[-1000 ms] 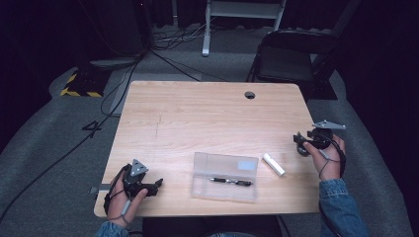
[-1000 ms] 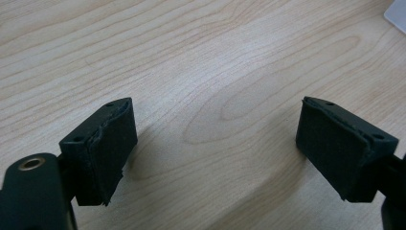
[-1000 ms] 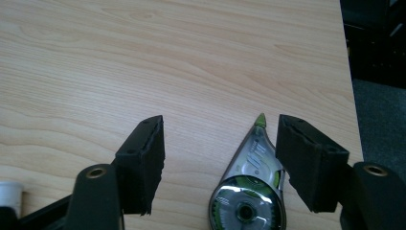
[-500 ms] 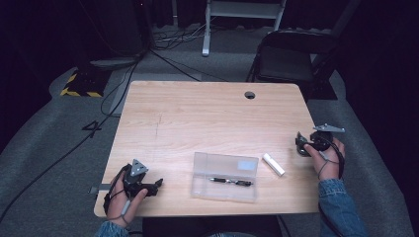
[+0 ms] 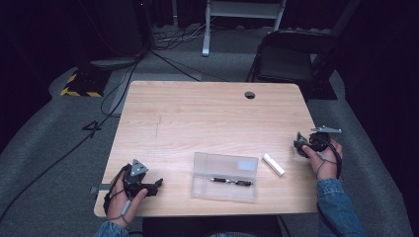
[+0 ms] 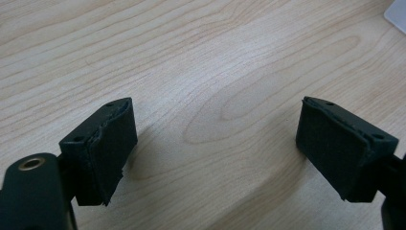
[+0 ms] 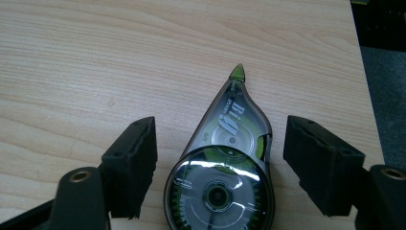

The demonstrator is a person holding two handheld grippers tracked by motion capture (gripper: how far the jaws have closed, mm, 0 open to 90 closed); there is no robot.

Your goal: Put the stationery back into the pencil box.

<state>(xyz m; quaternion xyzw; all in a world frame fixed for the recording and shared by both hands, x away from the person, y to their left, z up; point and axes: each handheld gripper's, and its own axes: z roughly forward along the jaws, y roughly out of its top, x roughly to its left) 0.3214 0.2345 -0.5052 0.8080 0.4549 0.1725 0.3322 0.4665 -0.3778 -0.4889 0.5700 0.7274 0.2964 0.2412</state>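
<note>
- Right gripper (image 7: pixel 218 158) is sitting at the table's (image 5: pixel 207 113) right edge, jaws spread and just opening further, pads clear of the correction tape dispenser (image 7: pixel 225 177) lying flat between them.
- Dispenser's green tip is pointing away from the gripper; its round reel is lying nearest the camera.
- "big" is reading on the clear shell; smaller print there is too blurred to read.
- Left gripper (image 6: pixel 215 153) is resting at the near left corner, jaws spread over bare wood, well apart from the dispenser.
- Clear case (image 5: pixel 225 176) with a pen (image 5: pixel 230 181) is lying between the grippers, white eraser-like stick (image 5: pixel 273 164) just beside it.
</note>
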